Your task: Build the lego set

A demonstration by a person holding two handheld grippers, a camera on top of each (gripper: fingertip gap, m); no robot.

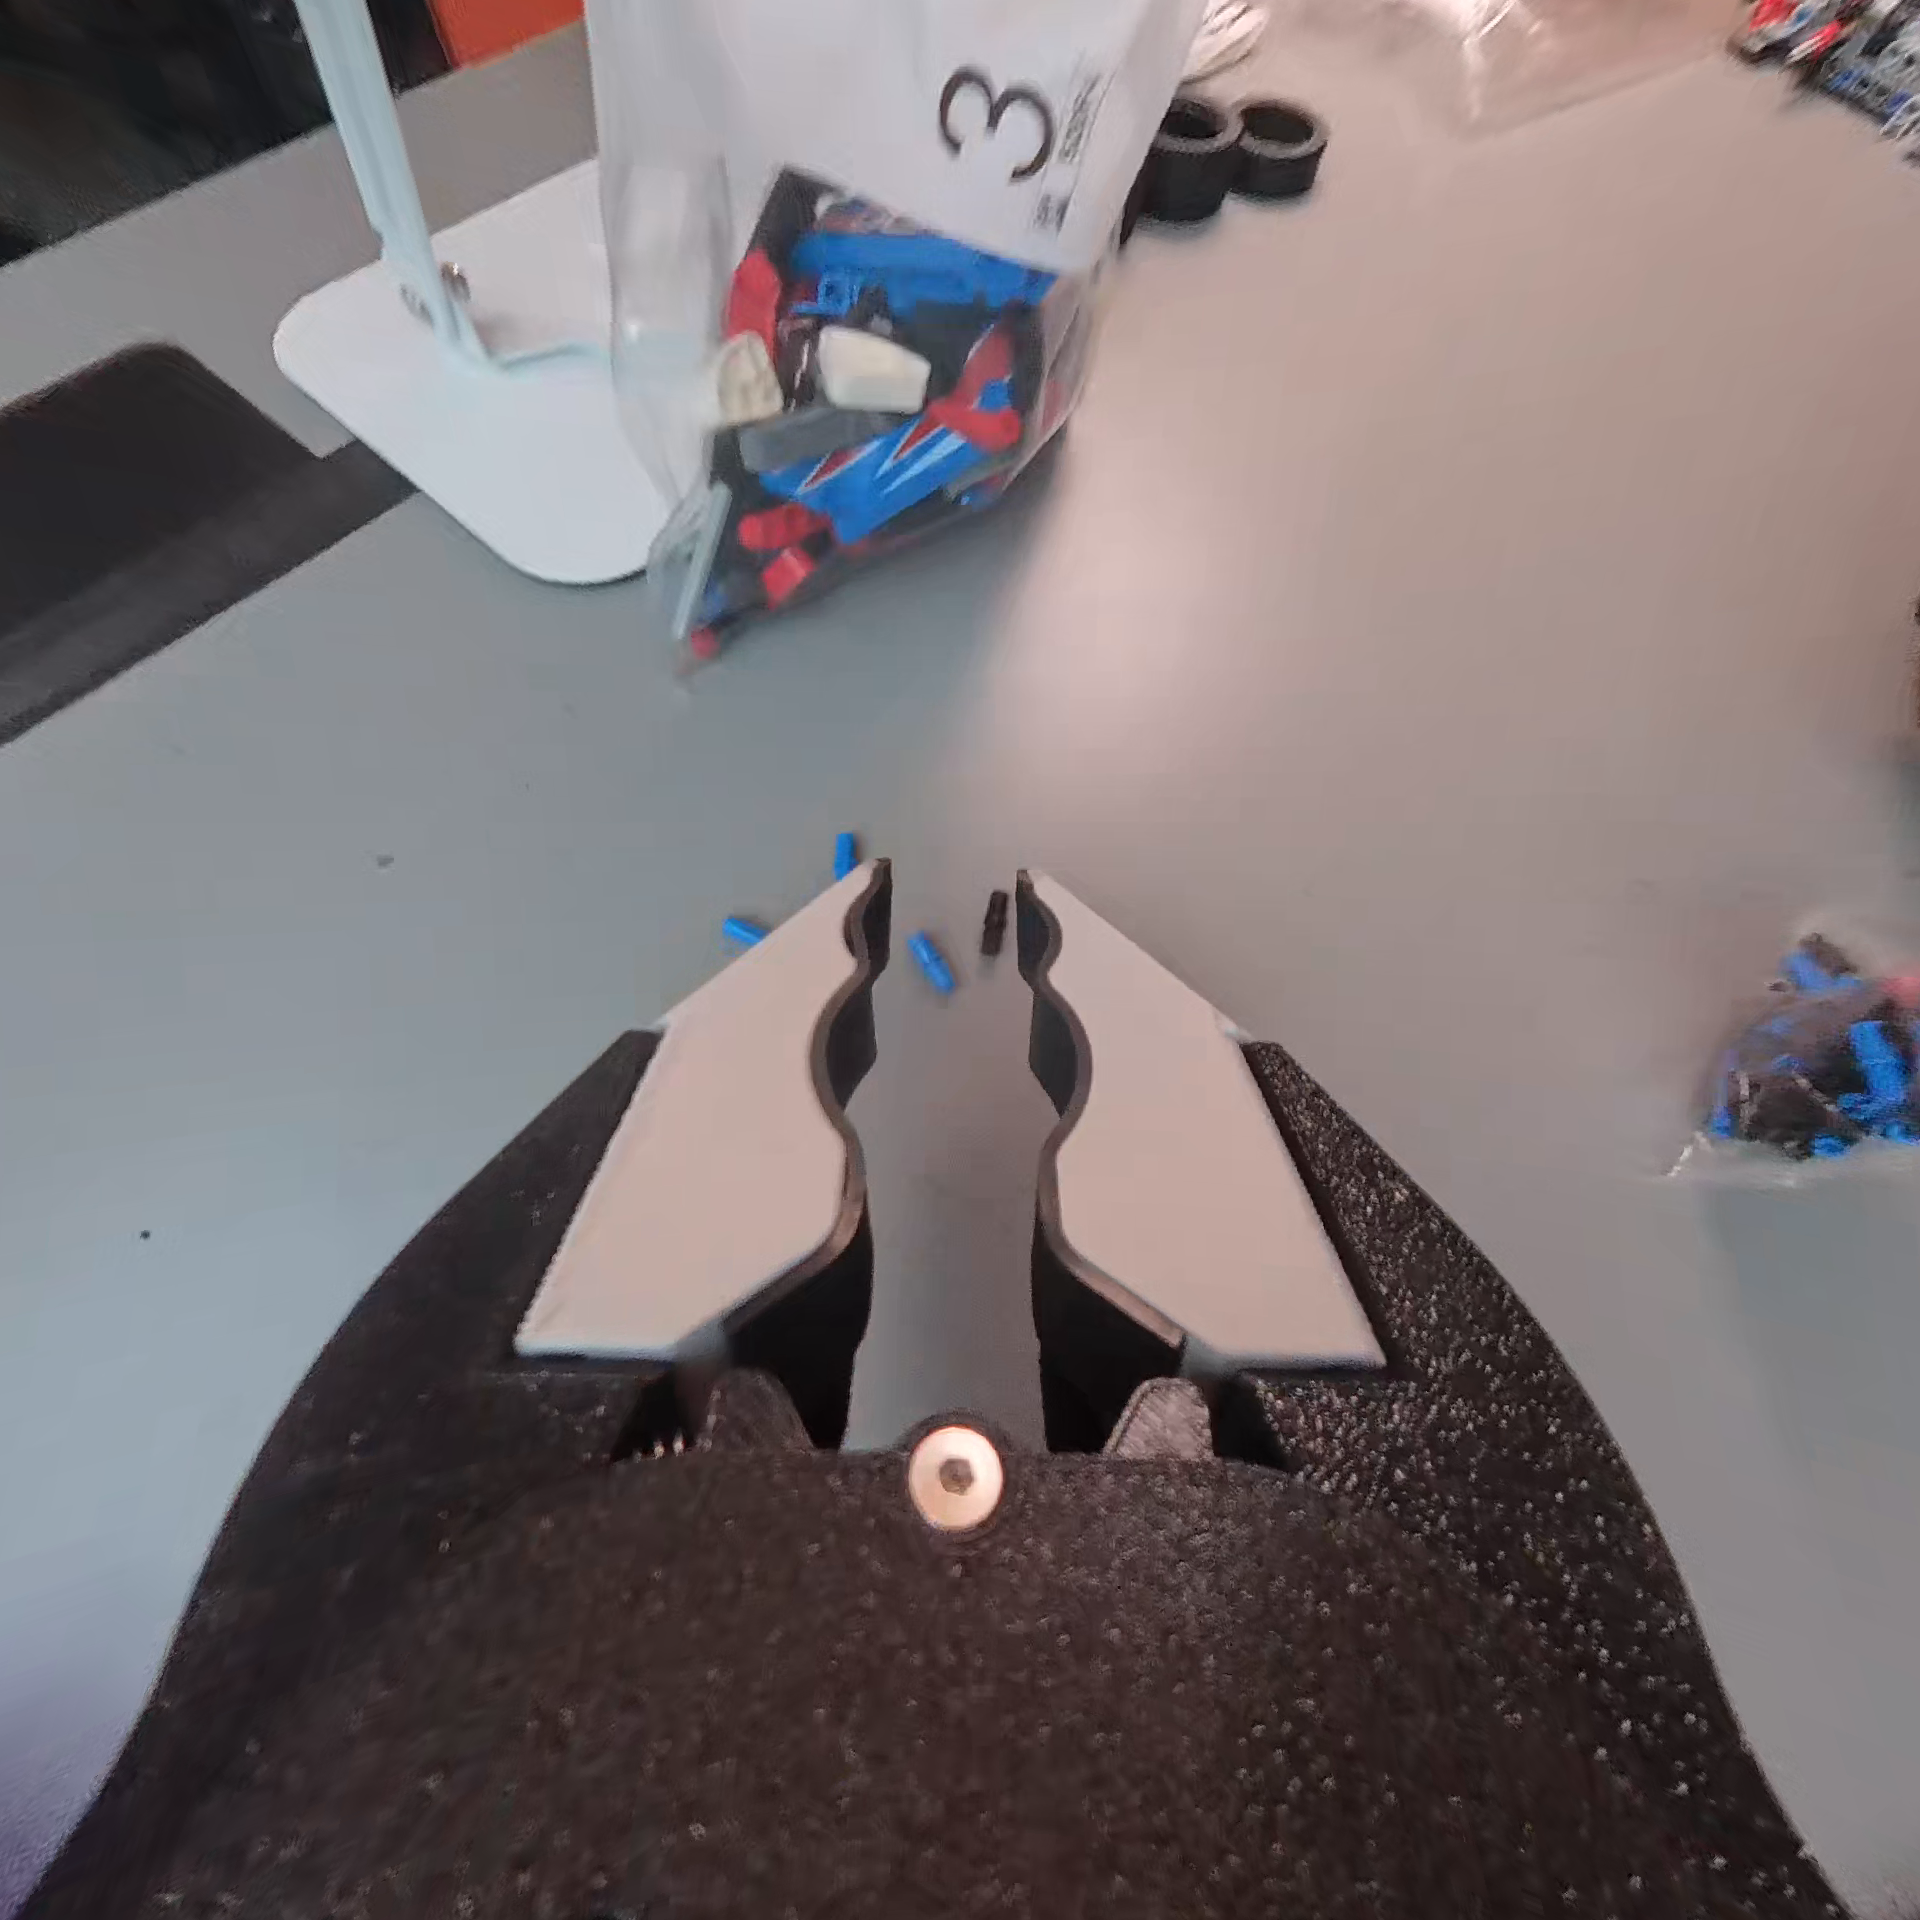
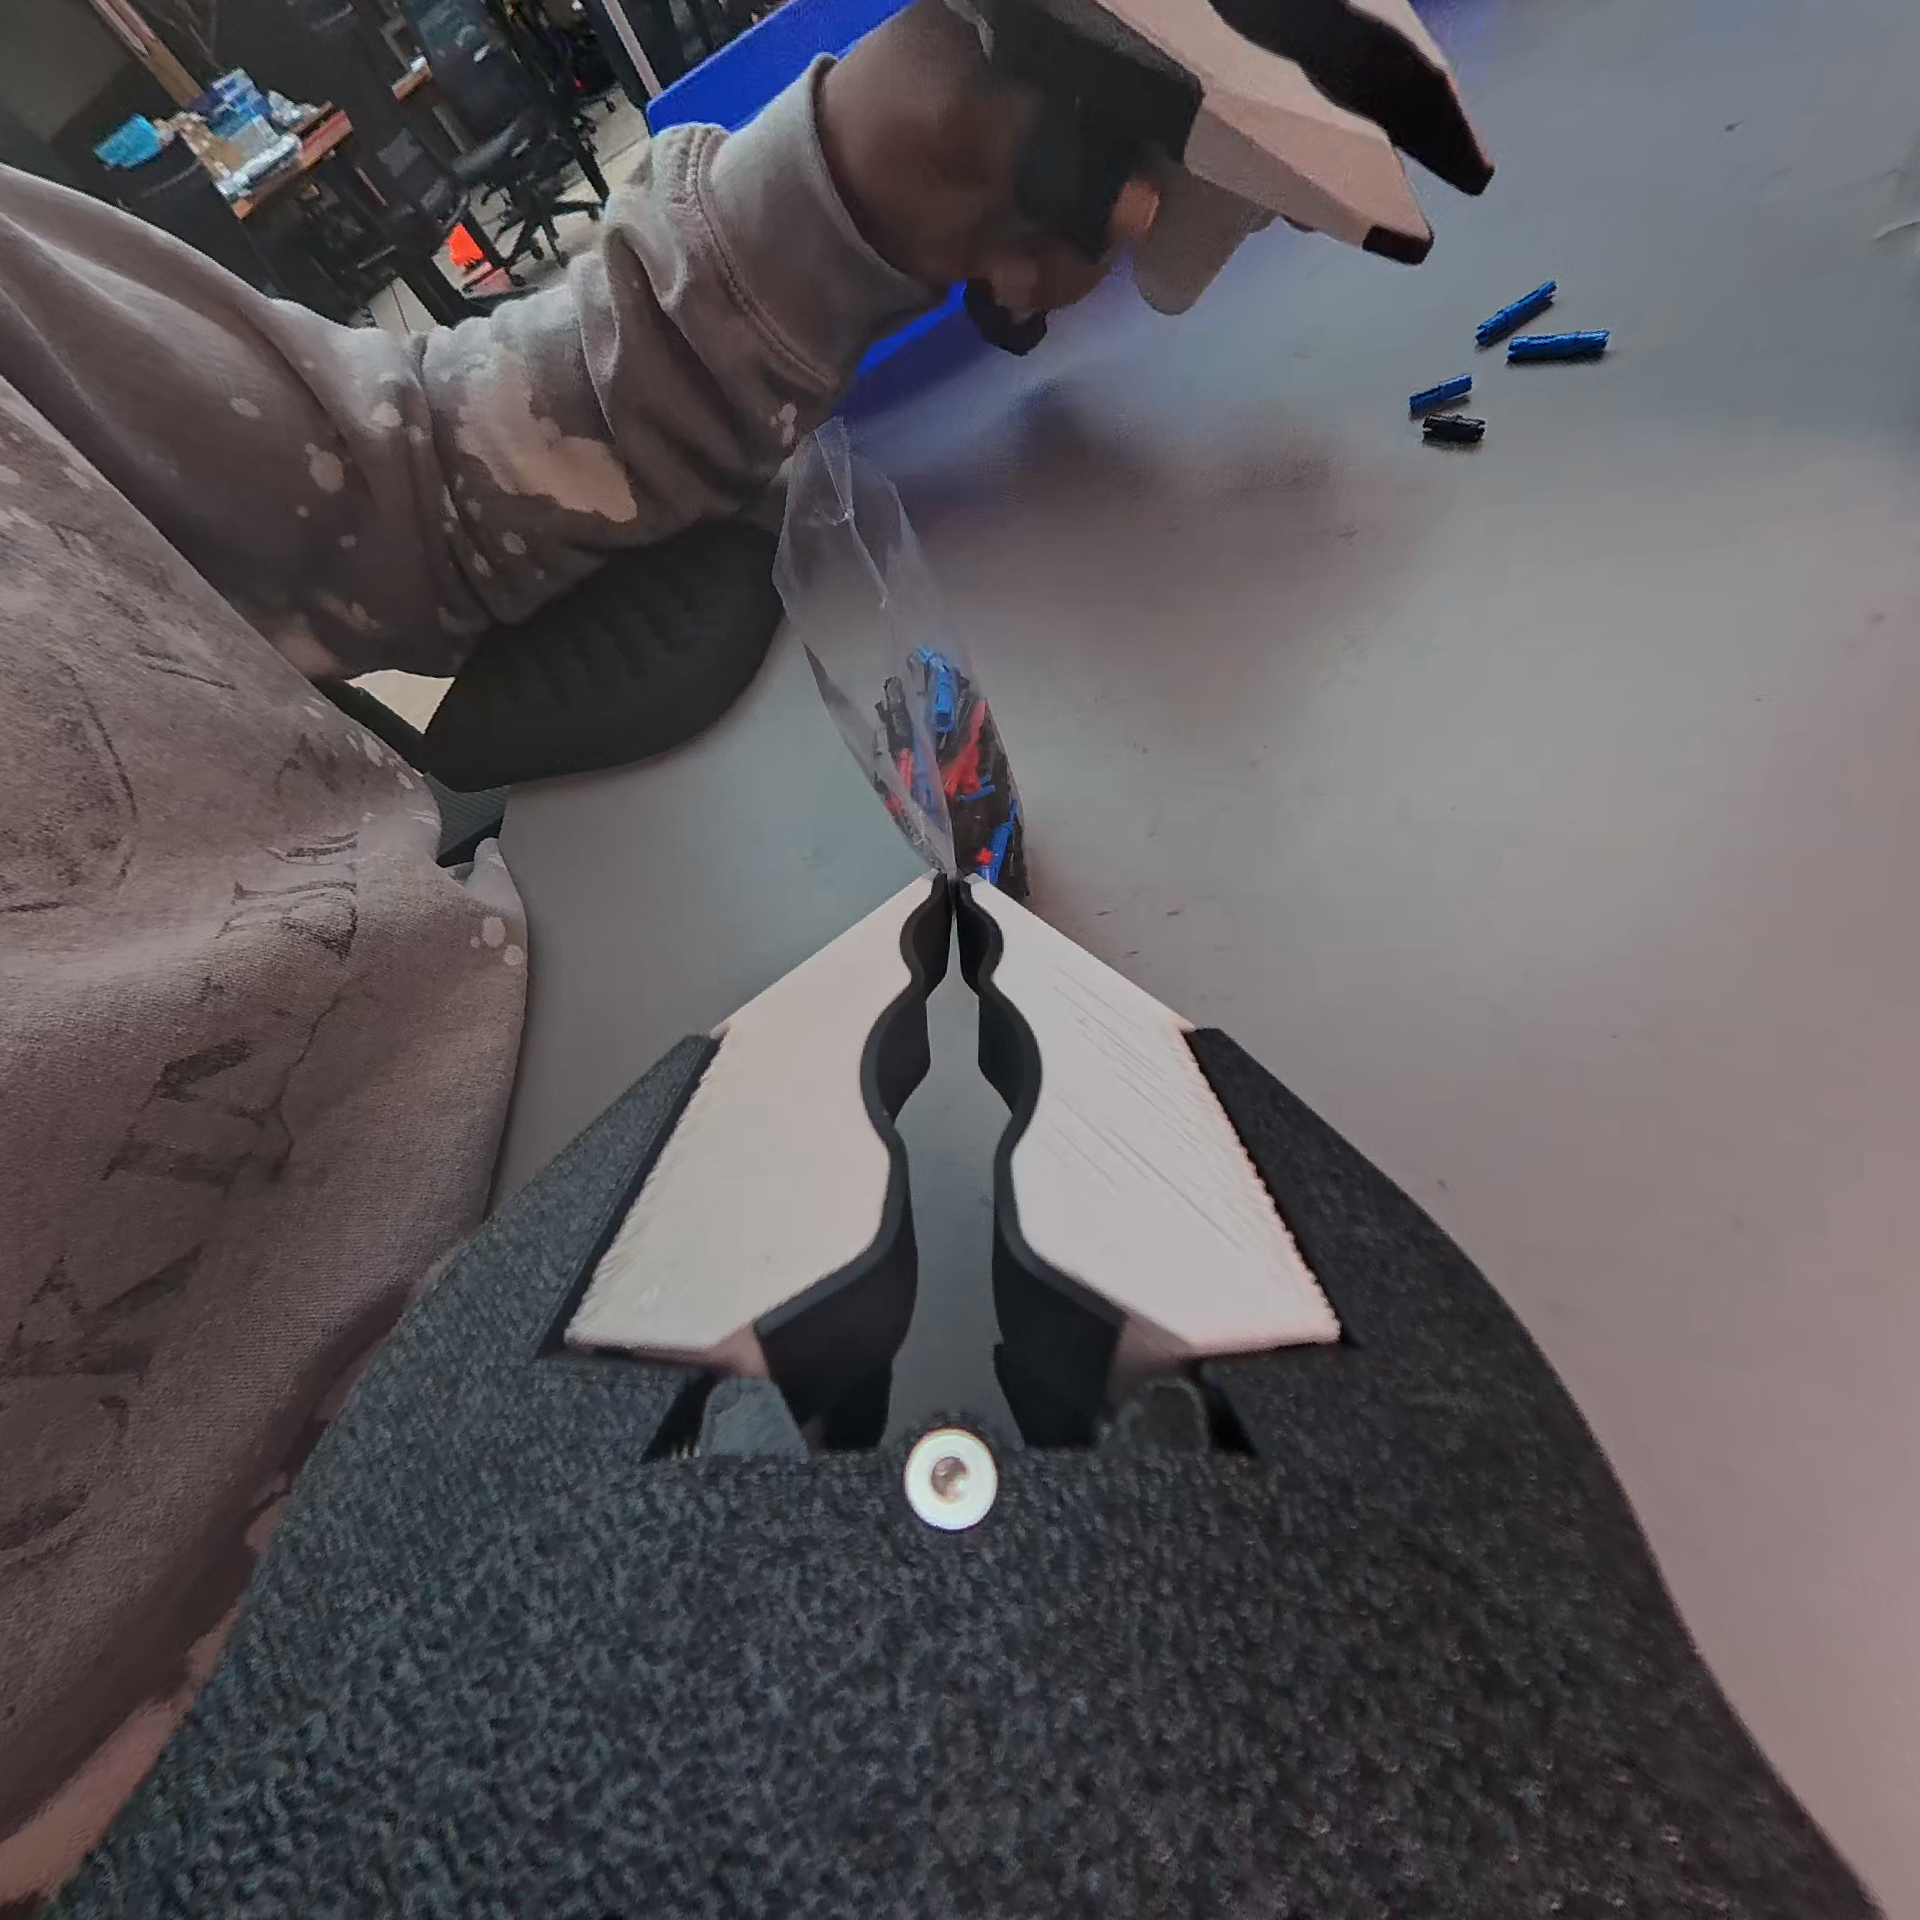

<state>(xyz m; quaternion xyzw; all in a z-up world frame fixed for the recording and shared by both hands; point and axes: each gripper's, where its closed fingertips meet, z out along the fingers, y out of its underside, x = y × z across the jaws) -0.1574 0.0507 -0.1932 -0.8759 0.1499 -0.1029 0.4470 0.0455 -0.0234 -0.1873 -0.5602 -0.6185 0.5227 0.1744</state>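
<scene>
My left gripper (image 1: 954,883) is open and empty, low over the grey table (image 1: 1351,623). Between and beside its tips lie loose pins: a blue pin (image 1: 925,954), a black pin (image 1: 994,922), and two more blue pins (image 1: 847,854) (image 1: 741,929) to the left. My right gripper (image 2: 954,883) is shut on the corner of a small clear bag of pins (image 2: 914,717), holding it up off the table. The same loose pins show in the right wrist view, blue (image 2: 1515,312) and black (image 2: 1452,426). The left gripper (image 2: 1351,135) also shows at the top of the right wrist view.
A large clear numbered bag of blue, red and white parts (image 1: 862,395) stands ahead. A white stand base (image 1: 447,416) is at its left. Black tyres (image 1: 1236,145) lie behind. The small bag (image 1: 1808,1070) shows at right. A person's sleeve (image 2: 468,416) and a chair (image 2: 623,665) are at left. The gap from one gripper's tips to the other's is roughly 20 cm.
</scene>
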